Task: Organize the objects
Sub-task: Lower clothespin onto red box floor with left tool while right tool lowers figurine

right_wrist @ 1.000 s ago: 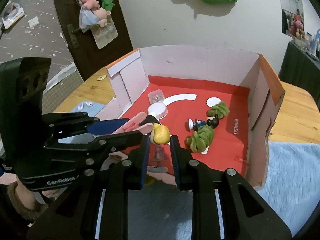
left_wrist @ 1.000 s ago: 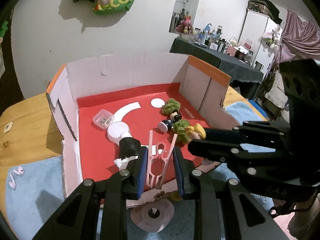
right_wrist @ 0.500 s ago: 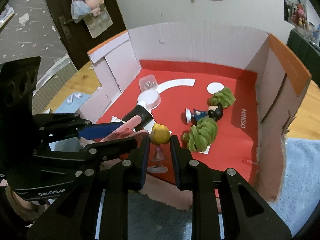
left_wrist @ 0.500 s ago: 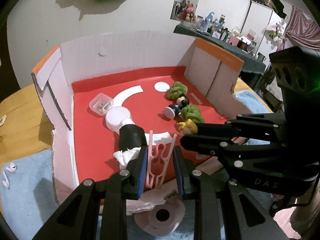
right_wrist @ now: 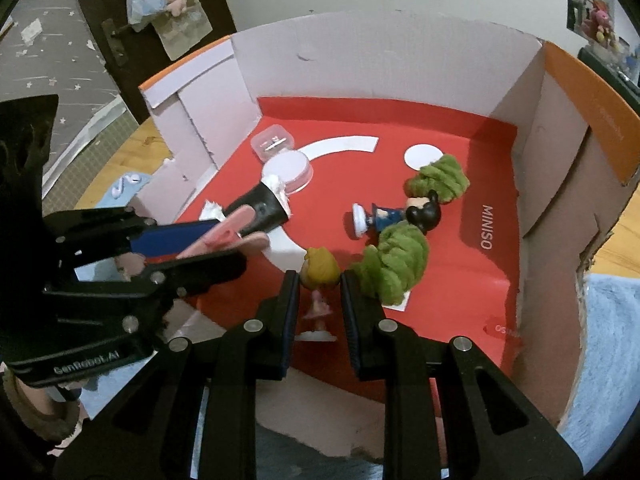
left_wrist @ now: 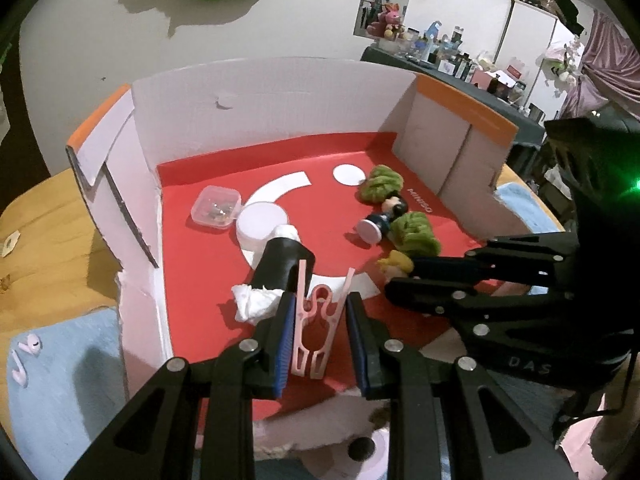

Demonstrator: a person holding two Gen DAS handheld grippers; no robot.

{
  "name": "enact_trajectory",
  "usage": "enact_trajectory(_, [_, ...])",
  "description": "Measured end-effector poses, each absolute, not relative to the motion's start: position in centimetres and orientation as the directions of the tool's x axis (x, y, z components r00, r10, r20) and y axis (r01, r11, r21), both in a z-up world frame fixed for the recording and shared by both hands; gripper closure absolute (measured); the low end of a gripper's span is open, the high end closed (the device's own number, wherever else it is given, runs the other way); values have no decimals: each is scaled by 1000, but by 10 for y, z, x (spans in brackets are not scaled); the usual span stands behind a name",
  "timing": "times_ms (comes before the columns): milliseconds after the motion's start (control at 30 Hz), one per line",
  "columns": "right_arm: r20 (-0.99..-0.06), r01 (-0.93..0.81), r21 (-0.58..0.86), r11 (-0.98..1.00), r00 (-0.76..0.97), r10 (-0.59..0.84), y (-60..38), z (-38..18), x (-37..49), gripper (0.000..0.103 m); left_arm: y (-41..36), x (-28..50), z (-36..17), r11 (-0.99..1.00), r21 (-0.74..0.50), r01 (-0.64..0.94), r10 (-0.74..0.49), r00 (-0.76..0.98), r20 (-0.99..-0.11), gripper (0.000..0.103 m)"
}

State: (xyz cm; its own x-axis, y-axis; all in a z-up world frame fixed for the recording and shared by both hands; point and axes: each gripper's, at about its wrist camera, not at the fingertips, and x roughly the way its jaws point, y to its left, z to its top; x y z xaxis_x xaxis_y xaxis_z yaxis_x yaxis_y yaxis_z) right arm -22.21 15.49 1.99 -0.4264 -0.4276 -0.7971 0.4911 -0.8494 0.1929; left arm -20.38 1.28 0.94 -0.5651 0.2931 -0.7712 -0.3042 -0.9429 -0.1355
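Observation:
My left gripper (left_wrist: 320,320) is shut on a pink plastic clip (left_wrist: 316,320), held above the red floor of the open cardboard box (left_wrist: 280,92). My right gripper (right_wrist: 319,292) is shut on a small blonde-haired figurine (right_wrist: 319,276) in a pink dress, held over the box's front part; it also shows in the left wrist view (left_wrist: 396,264). In the box lie a black tube with white tissue (left_wrist: 280,264), a white round lid (left_wrist: 260,224), a clear small case (left_wrist: 216,210), a dark-haired figurine (right_wrist: 400,214) and two green fuzzy pieces (right_wrist: 396,264).
The box stands on a wooden table (left_wrist: 36,224) with blue cloth (left_wrist: 60,380) at the front on both sides. White earbuds (left_wrist: 28,352) lie on the left cloth. A pink round object (left_wrist: 360,452) sits below the box's torn front edge.
Both grippers have moved forward and lower into the box, still holding the clip and the figurine. The box contents have not moved.

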Motion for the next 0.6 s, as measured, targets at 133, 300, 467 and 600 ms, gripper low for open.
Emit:
enact_trajectory(133, [-805, 473, 145, -869, -454, -382, 158, 19, -226, 83, 9, -210, 9, -949, -127, -290, 278, -571, -772, 77])
enact_trajectory(300, [-806, 437, 74, -897, -503, -312, 164, 20, -231, 83, 4, -218, 8, -957, -115, -268, 255, -581, -773, 77])
enact_trajectory(467, [-806, 440, 85, -894, -497, -321, 165, 19, -231, 83, 11, -210, 7, -948, -125, -294, 279, -571, -773, 77])
enact_trajectory(600, [-807, 453, 86, -888, -491, -328, 162, 18, -230, 83, 24, -203, 4, -936, -99, -339, 284, -559, -779, 77])
